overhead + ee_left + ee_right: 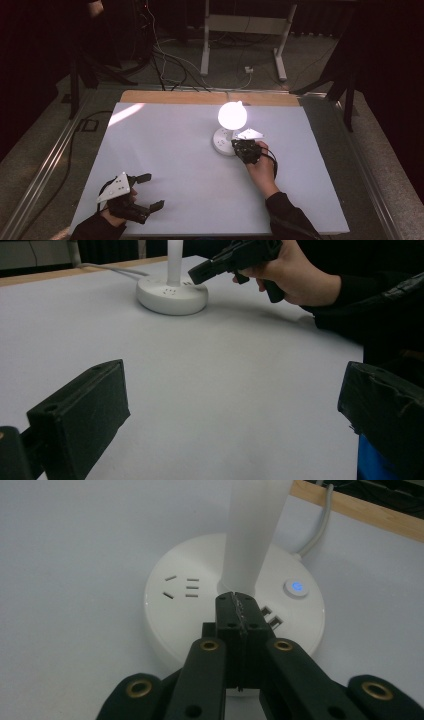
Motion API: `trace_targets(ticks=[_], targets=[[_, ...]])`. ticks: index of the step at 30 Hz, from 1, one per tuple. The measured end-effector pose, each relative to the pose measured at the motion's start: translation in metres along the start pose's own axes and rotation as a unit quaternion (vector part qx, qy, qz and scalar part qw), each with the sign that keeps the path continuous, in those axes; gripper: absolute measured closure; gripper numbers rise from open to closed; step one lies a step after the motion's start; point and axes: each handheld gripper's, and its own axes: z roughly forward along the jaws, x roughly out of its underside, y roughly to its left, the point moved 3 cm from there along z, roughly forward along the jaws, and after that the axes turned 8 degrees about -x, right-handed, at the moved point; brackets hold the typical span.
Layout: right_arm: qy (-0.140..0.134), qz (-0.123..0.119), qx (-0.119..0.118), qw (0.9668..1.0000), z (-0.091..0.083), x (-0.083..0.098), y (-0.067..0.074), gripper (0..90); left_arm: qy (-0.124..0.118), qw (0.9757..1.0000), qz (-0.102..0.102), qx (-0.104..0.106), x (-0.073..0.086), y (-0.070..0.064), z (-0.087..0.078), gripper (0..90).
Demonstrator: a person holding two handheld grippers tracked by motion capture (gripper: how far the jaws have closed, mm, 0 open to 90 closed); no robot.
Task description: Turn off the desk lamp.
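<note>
White tabletop (170, 165) is sitting in a dark room, and the lit desk lamp (231, 120) is standing past its middle, toward one o'clock. The right gripper (235, 600) is resting its jaws pressed together, holding nothing, on the lamp's round base (200, 580) beside the stem. The left gripper (150, 190) is waiting at seven o'clock with jaws wide apart and empty.

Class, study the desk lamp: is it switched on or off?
On. The lamp head glows bright white, and the button on its round base shows a blue light.

Right gripper (235, 605) clamped shut, reached forward — left gripper (146, 191) gaping, low, near.
</note>
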Motion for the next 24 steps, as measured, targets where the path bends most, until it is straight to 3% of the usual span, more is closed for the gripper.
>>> trace_targets(ticks=[14,24], targets=[[0.014,-0.002,-0.004,0.9999,0.0037,0.0021,0.0012,90.0,0.001,1.0,0.001,0.0,0.0002,-0.001,0.0009,0.6],[0.005,-0.002,0.003,1.0,-0.0013,-0.0007,0.0006,89.8,0.001,1.0,0.0,0.0,0.0002,-0.0003,0.0008,0.6]])
